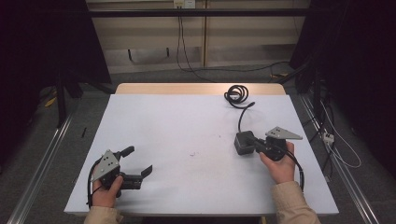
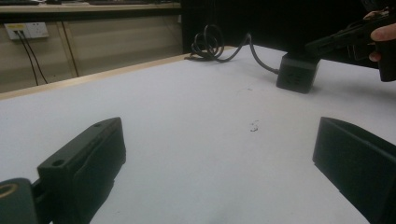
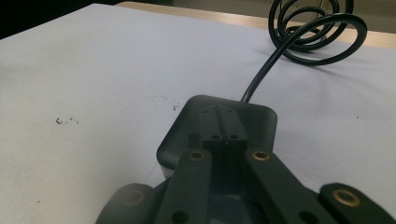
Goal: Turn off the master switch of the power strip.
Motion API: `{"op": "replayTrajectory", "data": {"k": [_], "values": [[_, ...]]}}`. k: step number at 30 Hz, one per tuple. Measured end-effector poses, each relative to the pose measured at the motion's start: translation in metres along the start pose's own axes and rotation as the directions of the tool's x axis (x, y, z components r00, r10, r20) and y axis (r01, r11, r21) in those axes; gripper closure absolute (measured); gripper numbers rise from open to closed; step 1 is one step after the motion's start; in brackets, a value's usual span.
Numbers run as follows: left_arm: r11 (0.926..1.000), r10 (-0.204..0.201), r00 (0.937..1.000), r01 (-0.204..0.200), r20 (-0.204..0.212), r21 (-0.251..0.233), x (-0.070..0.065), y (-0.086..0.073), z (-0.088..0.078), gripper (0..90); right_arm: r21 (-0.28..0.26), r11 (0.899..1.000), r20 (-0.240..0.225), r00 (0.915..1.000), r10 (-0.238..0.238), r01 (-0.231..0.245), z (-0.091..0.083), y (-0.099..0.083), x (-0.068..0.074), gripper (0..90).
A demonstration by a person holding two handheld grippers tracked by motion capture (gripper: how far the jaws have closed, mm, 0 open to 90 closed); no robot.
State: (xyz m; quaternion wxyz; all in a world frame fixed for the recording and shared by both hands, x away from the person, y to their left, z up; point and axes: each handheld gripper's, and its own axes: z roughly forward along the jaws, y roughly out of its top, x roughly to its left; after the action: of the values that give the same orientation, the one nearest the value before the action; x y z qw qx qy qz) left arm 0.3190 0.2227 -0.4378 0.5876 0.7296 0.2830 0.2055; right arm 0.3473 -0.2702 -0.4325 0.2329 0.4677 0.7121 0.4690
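The table (image 1: 187, 140), covered in a white sheet, holds one dark grey box (image 1: 243, 142) right of centre, nearer the person's right hand. A black cord (image 1: 240, 116) runs from the box's far side to a coil (image 1: 236, 94) near the far edge. The right gripper (image 1: 254, 140) sits over the box with its jaws brought together on top of it; in the right gripper view the closed tips (image 3: 223, 133) rest against the box (image 3: 219, 121), though whether they pinch any part of it I cannot tell. The left gripper (image 1: 138, 161) lies at the near left corner, jaws spread wide with nothing between them, well apart from the box.

The step in hand looks like pressing or pinning the box from above. Next would likely call for the left gripper to come across toward the cord while the right keeps the box steady.

The box's top is largely covered by the right jaws, so any button or socket there is hidden; small dark specks (image 1: 192, 153) mid-table are too faint to identify
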Motion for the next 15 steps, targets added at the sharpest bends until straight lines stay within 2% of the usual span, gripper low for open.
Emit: {"op": "replayTrajectory", "data": {"k": [15], "values": [[1.0000, 0.002, 1.0000, -0.002, 0.000, 0.002, 0.0003, -0.0006, 0.0002, 2.3, -0.001, 1.000, -0.003, 1.0000, 0.002, -0.002, 0.0000, -0.0004, -0.0005, 90.0]]}}
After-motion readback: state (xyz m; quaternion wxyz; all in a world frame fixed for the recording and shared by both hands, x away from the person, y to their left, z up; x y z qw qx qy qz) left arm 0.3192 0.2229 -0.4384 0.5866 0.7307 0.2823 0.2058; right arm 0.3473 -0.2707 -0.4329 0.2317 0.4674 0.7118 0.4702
